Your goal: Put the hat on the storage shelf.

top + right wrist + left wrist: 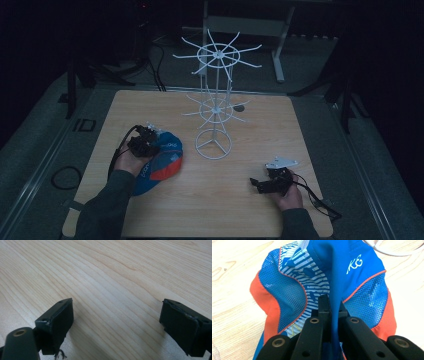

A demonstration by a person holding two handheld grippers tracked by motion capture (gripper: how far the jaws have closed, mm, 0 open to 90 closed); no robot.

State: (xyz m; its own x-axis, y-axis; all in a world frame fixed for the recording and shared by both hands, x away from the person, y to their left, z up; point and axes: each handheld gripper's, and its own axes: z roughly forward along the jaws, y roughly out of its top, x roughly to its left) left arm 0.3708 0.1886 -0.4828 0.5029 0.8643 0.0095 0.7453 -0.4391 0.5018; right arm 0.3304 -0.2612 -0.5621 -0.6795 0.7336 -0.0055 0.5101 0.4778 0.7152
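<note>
Left gripper (331, 305): at the left of the table, near side; its jaws are pinched together on a raised fold of blue fabric at the crown of the cap.
Cap (162, 160): one; blue with orange side panels, mesh inserts and a striped patch; lies on the table (240, 210) at the left, just left of the rack base, with the left gripper on top of it.
Rack (215, 107): one; white wire stand with a round base ring, a central post and two tiers of spoke hooks; stands at the middle of the table, toward the far side; nothing hangs on it, as far as can be seen.
Right gripper (116, 322): at the right of the table, near side; jaws spread wide apart with bare wood between them; holds nothing and rests low over the table.
Step in hand (judgement): lift the cap by the pinched fold, probably to hang it on a rack hook.
Grip advice: keep the pinch on the fold firm; the fabric is thin and limp, so the cap will likely sag once raised.
Lift advice: raise straight up before moving right, so that the brim clears the base ring.
Second gripper advice: bring the open right gripper in to steady the loose side if it droops.
Risk: mesh may snag on a spoke tip.
Count: two grippers, one cap, one rack, one table.
</note>
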